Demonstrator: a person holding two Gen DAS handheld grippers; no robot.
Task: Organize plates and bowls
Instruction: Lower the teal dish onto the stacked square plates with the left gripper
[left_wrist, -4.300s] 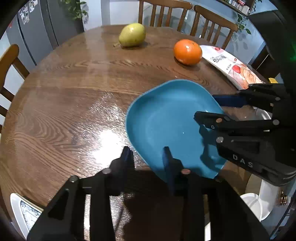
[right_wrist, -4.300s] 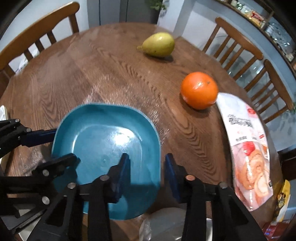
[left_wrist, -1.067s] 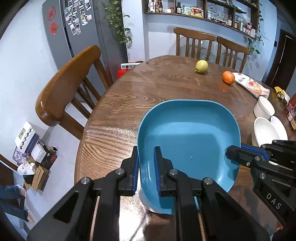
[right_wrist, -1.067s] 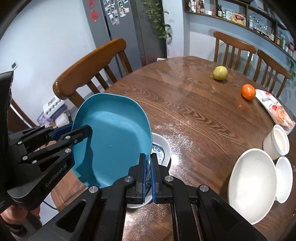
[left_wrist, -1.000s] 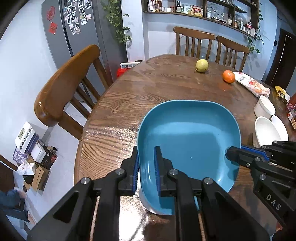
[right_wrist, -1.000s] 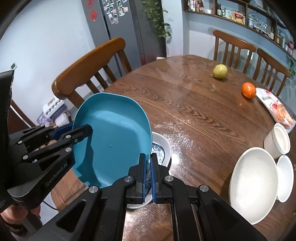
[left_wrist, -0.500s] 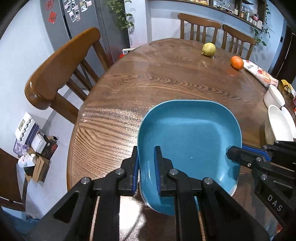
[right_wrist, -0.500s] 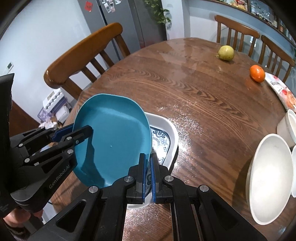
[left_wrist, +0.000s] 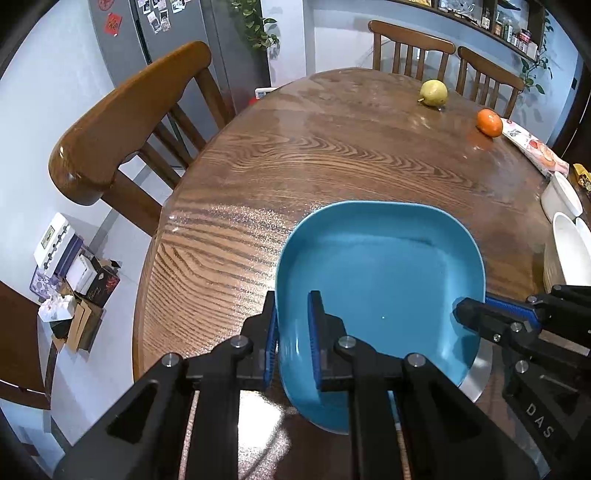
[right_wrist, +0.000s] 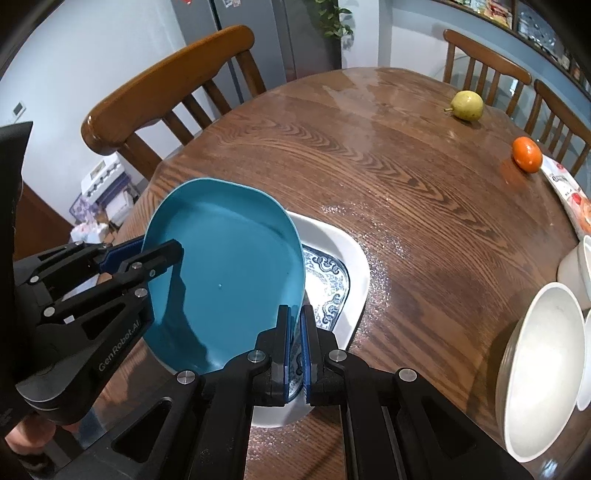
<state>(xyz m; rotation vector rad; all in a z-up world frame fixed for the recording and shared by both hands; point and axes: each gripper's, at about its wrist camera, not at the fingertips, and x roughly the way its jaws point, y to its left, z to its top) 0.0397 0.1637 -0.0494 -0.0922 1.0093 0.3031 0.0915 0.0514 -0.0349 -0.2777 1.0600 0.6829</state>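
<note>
A blue square plate (left_wrist: 380, 273) is held by both grippers just above a white plate with a blue pattern (right_wrist: 332, 273) near the table's front left edge. My left gripper (left_wrist: 293, 332) is shut on the blue plate's left rim. My right gripper (right_wrist: 294, 339) is shut on its right rim, and the blue plate (right_wrist: 221, 273) tilts up toward the left. The left gripper also shows in the right wrist view (right_wrist: 140, 254), and the right gripper in the left wrist view (left_wrist: 476, 314). White bowls (right_wrist: 543, 387) stand at the right.
A round wooden table (left_wrist: 351, 155) carries a pear (left_wrist: 434, 92), an orange (left_wrist: 489, 123) and a snack packet (left_wrist: 535, 151) at the far side. Wooden chairs (left_wrist: 129, 122) stand at the left and at the back. Boxes (left_wrist: 70, 266) lie on the floor at the left.
Both grippers closed on the blue plate, carried it from the far side to the near left edge, and have lowered it toward the patterned white plate.
</note>
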